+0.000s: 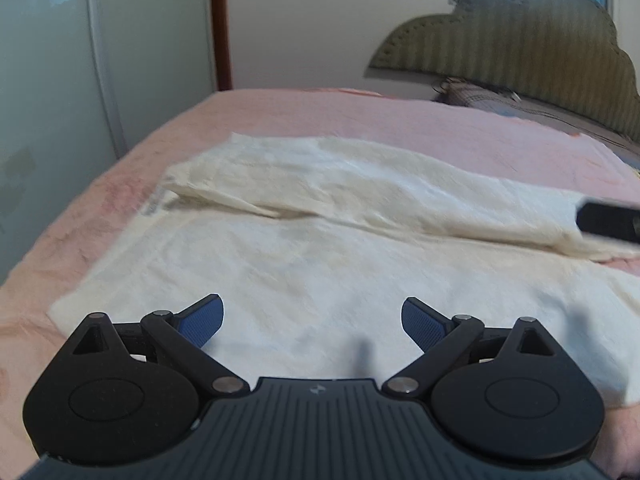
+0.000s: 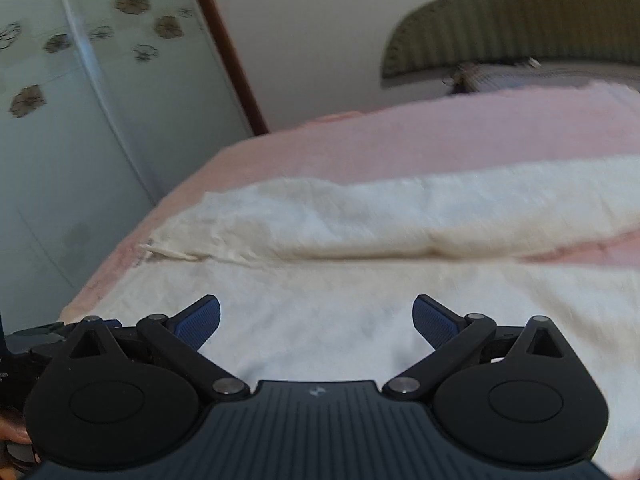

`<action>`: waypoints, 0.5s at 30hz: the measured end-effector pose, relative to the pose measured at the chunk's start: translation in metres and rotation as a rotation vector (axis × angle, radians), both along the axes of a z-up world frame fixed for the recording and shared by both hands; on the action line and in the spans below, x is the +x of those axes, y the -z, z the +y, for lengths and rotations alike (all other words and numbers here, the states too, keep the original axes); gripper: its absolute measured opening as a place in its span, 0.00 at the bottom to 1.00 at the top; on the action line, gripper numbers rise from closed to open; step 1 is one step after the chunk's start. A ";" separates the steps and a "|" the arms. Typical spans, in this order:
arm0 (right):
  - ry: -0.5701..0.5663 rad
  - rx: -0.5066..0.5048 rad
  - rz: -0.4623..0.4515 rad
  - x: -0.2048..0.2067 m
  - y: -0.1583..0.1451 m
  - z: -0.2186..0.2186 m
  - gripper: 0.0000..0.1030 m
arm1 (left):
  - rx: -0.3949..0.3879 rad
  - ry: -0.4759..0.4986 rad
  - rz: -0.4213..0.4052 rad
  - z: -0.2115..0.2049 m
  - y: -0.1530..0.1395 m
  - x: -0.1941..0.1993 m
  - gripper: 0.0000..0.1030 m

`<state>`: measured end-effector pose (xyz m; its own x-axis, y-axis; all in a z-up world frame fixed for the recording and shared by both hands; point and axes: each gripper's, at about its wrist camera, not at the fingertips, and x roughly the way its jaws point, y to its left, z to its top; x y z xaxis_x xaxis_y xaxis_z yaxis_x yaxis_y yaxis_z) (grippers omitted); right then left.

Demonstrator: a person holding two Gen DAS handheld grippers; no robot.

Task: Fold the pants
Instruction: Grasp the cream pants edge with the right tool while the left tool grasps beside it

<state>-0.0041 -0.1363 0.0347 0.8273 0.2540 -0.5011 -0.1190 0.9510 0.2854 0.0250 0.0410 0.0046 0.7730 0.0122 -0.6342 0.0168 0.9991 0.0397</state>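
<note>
Cream-white pants [image 1: 320,216] lie spread flat on a pink bed [image 1: 280,112], both legs running side by side from left to right, with a narrow gap of pink between them at the right. They also show in the right wrist view [image 2: 360,216]. My left gripper [image 1: 312,320] is open and empty, just above the near leg. My right gripper [image 2: 316,320] is open and empty, also above the near leg. A dark part of the right gripper [image 1: 608,222] shows at the right edge of the left wrist view. Part of the left gripper [image 2: 36,340] shows at the lower left of the right wrist view.
A padded olive headboard [image 1: 520,32] and a pillow [image 1: 480,96] are at the far right. A pale wardrobe with sliding doors [image 1: 80,60] stands left of the bed, beside a brown door frame [image 1: 222,24]. The bed's left edge [image 1: 48,240] drops off near the pants.
</note>
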 end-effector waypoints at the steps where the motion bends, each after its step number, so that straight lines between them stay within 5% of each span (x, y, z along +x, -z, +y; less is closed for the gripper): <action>1: -0.047 -0.038 -0.029 0.017 -0.007 0.005 1.00 | 0.003 -0.018 -0.005 0.006 -0.001 0.004 0.95; 6: -0.258 -0.193 -0.029 0.129 -0.017 0.035 1.00 | -0.004 -0.099 0.002 0.038 -0.003 0.022 0.95; 13: -0.352 -0.159 0.119 0.285 0.022 0.055 0.99 | -0.017 -0.133 0.025 0.063 -0.002 0.045 0.95; 15: -0.381 -0.116 0.155 0.318 0.038 0.055 0.86 | -0.005 -0.134 0.025 0.065 -0.002 0.052 0.95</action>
<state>0.3142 -0.0810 -0.0032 0.5981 0.4618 -0.6550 -0.4322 0.8741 0.2216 0.0768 0.1060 0.0061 0.7483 0.1115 -0.6539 -0.1163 0.9926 0.0362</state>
